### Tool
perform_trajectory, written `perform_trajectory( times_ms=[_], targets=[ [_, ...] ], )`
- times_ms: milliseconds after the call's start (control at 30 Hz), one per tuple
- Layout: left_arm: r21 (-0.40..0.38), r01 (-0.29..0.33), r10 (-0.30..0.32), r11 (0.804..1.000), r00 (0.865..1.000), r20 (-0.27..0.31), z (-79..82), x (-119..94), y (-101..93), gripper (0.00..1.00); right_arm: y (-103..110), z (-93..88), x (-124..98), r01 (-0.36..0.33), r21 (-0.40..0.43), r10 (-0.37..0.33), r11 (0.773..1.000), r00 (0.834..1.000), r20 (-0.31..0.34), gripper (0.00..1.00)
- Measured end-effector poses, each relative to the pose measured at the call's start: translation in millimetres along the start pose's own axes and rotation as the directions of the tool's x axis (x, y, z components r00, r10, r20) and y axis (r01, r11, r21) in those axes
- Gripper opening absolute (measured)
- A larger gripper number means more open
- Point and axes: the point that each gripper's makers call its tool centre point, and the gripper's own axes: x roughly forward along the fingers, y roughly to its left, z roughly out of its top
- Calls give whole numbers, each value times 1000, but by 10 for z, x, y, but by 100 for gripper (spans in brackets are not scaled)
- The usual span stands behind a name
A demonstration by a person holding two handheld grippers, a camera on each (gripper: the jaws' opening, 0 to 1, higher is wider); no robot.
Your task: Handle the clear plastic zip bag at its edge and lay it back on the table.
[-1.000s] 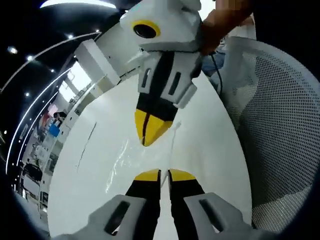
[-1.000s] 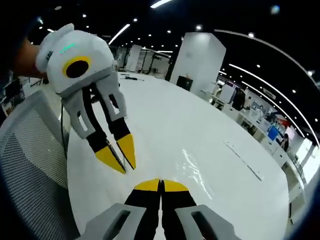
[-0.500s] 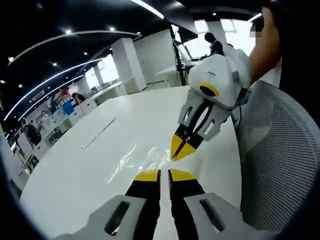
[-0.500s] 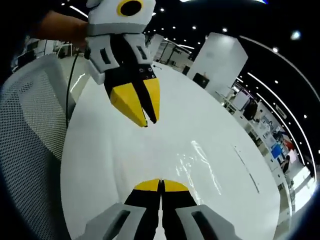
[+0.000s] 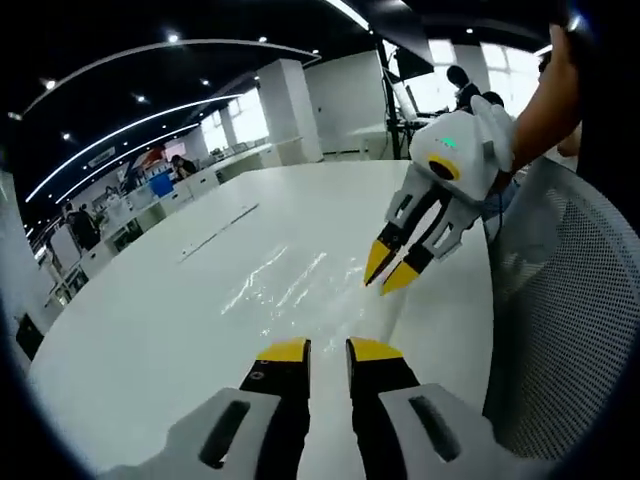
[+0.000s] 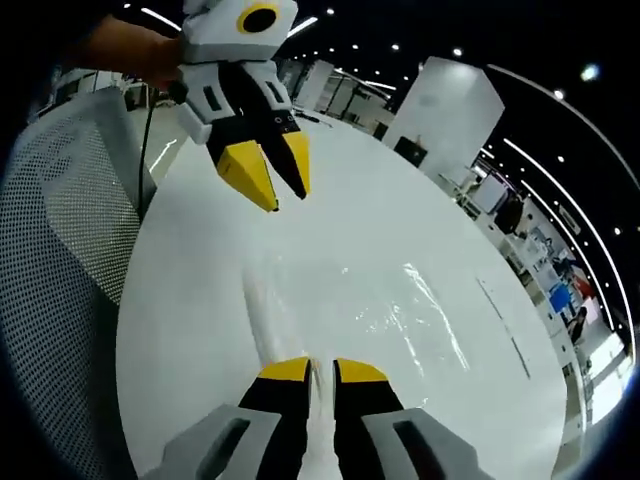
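Apparently flat zip bag [image 6: 350, 295], tools [image 5: 327, 349] [image 6: 310, 369] apart

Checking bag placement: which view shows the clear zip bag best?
Right gripper view: the clear zip bag lies flat on the table, its edge line and glare traceable ahead of the right gripper. Left gripper view shows only glare streaks of it.

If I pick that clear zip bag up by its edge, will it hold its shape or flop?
Probably flop: the clear zip bag lies flat and wrinkled on the white table. Its glossy film looks slippery and very light.
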Motion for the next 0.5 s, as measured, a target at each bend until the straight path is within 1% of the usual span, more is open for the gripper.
perform_trajectory(
  times_ms=[67, 133, 200, 300, 367, 433, 467, 500],
  targets=[
    [-23, -15, 15, 1000, 1000, 8, -12, 8, 13, 16, -16, 14, -17, 6, 38, -7, 999, 1000, 12, 10],
    [-44, -19, 20, 999, 1000, 15, -15, 15, 6, 19, -29, 25, -51, 12, 80, -13, 997, 1000, 24, 15],
    [-43, -24, 25, 999, 1000, 15, -29, 18, -3, 20, -51, 50, -95, 20, 109, -25, 994, 998, 50, 23],
    [-35, -29, 29, 999, 1000, 5, -62, 23, 1, 20, -98, 5, -166, 46, 149, -53, 988, 998, 46, 29],
    [-39, -35, 35, 999, 999, 8, -71, 27, 16, 20, -142, -9, -223, 75, 206, -90, 976, 994, 64, 35],
    [-51, -45, 47, 998, 999, 25, -57, 38, 46, 22, -182, -54, -281, 105, 254, -126, 961, 990, 69, 43],
    [-61, -52, 54, 997, 998, 34, -51, 51, 63, 23, -204, -91, -314, 124, 290, -150, 949, 986, 70, 46],
    [-63, -56, 58, 996, 998, 38, -50, 62, 73, 24, -206, -117, -332, 130, 314, -160, 940, 985, 71, 50]
  ],
)
